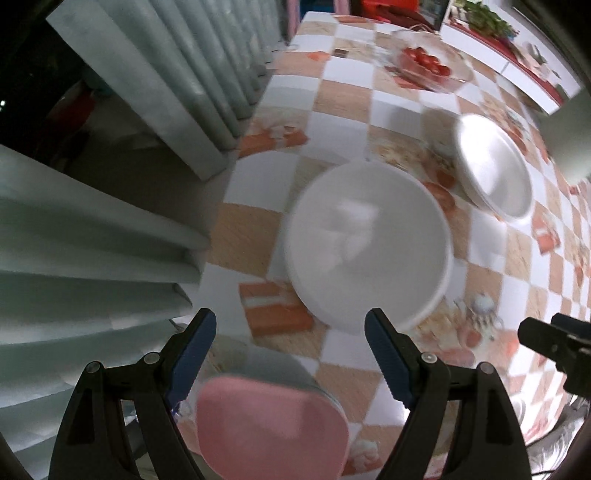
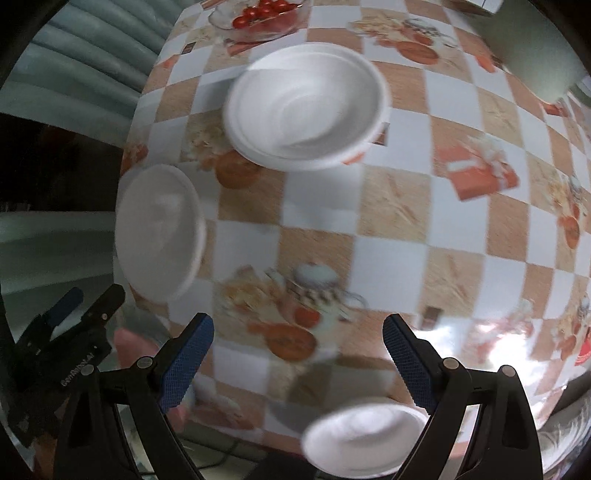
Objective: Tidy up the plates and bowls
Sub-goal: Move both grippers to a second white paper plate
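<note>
In the left wrist view my left gripper (image 1: pixel 290 325) is open and empty above the checkered table (image 1: pixel 347 92). A white plate stack (image 1: pixel 369 243) lies just ahead of its fingertips. A white bowl (image 1: pixel 493 170) stands farther right. A pink plate (image 1: pixel 273 428) on a pale one lies under the jaws. In the right wrist view my right gripper (image 2: pixel 297 332) is open and empty. The white bowl (image 2: pixel 306 107) lies ahead, the white plate (image 2: pixel 160 229) at the left, and a small white plate (image 2: pixel 365 439) sits near the table's front edge, below the jaws.
A glass dish of tomatoes (image 1: pixel 428 62) stands at the far end of the table, also in the right wrist view (image 2: pixel 258 16). Grey-green curtains (image 1: pixel 92 240) hang off the table's left side. A pale container (image 2: pixel 535 55) stands at the far right.
</note>
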Available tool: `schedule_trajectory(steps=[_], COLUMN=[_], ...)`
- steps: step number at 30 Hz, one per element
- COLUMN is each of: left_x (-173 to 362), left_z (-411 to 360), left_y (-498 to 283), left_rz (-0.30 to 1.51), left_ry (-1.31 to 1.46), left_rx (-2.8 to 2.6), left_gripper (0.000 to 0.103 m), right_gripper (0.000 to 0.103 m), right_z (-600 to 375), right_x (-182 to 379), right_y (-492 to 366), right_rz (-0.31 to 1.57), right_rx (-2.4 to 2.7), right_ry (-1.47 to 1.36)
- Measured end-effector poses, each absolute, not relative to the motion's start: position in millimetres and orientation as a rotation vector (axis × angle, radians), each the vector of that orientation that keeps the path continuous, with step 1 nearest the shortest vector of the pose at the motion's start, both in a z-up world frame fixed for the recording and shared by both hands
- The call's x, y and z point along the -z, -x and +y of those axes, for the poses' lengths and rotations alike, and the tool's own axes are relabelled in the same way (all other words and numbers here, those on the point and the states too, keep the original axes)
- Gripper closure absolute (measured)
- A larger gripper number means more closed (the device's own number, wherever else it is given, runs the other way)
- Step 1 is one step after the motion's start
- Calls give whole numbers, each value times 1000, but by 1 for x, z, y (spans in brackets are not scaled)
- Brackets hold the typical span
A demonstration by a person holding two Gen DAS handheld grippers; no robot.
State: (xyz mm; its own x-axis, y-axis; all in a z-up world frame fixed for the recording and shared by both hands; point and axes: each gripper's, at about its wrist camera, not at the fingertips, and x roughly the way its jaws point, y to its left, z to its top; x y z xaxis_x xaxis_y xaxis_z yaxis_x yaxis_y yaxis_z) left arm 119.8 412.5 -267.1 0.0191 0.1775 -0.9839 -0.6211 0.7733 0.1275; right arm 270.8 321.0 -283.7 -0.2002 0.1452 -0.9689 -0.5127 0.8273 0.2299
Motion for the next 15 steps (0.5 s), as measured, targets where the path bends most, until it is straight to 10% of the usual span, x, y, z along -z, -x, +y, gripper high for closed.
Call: schedule_trajectory(steps=[15], left_x=[313], left_z=[449], left_y=[-144], left_rz=[1484], left_ry=[362], left_rx=[-656], left_gripper=[18], right_gripper=[9], right_z=[392], right_x=[334], right_y=[-271], right_rz=[1696], right_rx=[-592], right_ry=[343])
